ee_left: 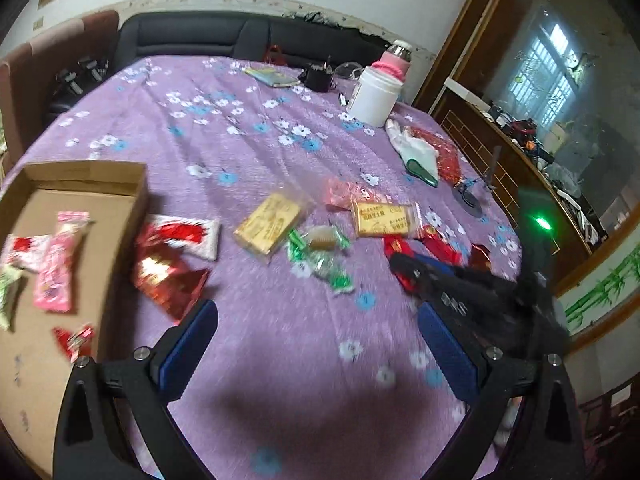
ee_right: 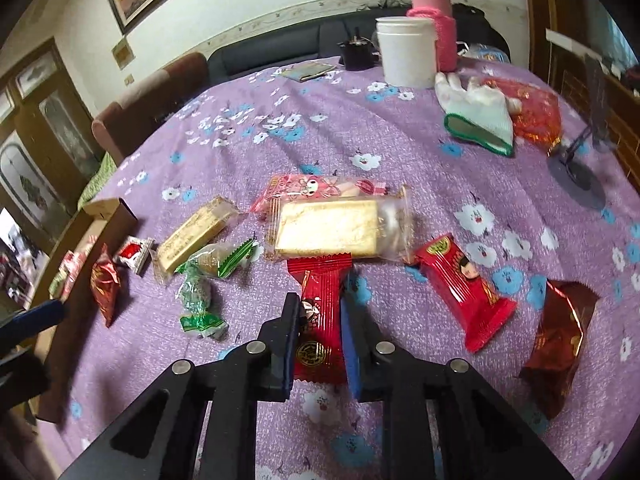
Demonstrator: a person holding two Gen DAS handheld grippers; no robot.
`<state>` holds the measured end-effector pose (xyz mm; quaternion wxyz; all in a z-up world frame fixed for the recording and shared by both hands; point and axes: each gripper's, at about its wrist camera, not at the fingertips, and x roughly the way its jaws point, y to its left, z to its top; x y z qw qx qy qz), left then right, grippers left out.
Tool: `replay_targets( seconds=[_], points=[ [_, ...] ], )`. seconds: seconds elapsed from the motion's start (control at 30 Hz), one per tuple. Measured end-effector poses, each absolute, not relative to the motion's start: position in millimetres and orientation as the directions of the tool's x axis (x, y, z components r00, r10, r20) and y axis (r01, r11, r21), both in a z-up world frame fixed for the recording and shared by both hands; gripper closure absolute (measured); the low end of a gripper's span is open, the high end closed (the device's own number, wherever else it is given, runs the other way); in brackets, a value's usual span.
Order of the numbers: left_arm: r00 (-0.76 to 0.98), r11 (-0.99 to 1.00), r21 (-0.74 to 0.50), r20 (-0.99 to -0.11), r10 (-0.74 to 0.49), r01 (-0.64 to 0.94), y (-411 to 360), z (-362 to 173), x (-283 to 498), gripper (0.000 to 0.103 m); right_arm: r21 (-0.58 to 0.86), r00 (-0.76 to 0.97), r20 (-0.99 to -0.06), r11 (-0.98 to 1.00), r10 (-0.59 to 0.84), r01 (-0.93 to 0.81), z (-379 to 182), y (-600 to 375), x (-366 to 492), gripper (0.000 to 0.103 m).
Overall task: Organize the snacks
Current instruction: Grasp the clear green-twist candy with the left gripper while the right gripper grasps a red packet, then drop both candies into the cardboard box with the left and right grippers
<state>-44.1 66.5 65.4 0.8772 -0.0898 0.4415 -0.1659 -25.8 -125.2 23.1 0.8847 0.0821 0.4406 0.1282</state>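
Snack packets lie scattered on a purple flowered tablecloth (ee_left: 224, 128). A cardboard box (ee_left: 32, 208) at the left holds several packets, one pink (ee_left: 56, 268). My left gripper (ee_left: 318, 320) is open and empty above bare cloth, right of the box. My right gripper (ee_right: 320, 304) is shut on a red snack packet (ee_right: 320, 316) that lies on the cloth; it also shows in the left wrist view (ee_left: 404, 264). Ahead of it lies a yellow cake packet (ee_right: 332, 228), with a pink packet (ee_right: 320, 188) behind. Another red packet (ee_right: 464, 284) lies to the right.
A second yellow packet (ee_right: 192, 236), green candies (ee_right: 200, 280), a shiny red bag (ee_right: 105, 284) and a dark red bag (ee_right: 560, 332) lie around. At the back stand a white tub (ee_right: 406, 50), a pink flask (ee_right: 434, 20), a white glove (ee_right: 476, 112) and a phone stand (ee_right: 576, 176).
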Motion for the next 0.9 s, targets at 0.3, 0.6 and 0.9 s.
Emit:
replay_targets(
  seconds=[0.3,0.6,0.9],
  points=[
    [0.511,0.958,-0.206,-0.812,-0.281,0.198,22.8,30.1,12.5,0.028,0.367,0.578,-0.73,0.923,0.365,-0.119,29.8,-143.8,-31.6,0.083],
    [0.536,0.966,-0.085,-0.818,-0.207,0.243,6.7,17.0,8.6,0.081,0.377,0.591,-0.719,0.92,0.365,-0.11,32.6,-147.0,-32.7,0.082],
    [0.577,0.946,-0.233,-0.75,-0.323,0.227,58.6,53.7,-32.6,0.081,0.407,0.608,-0.685,0.903,0.401,-0.137,34.2,-146.9,-36.7,0.082]
  ],
)
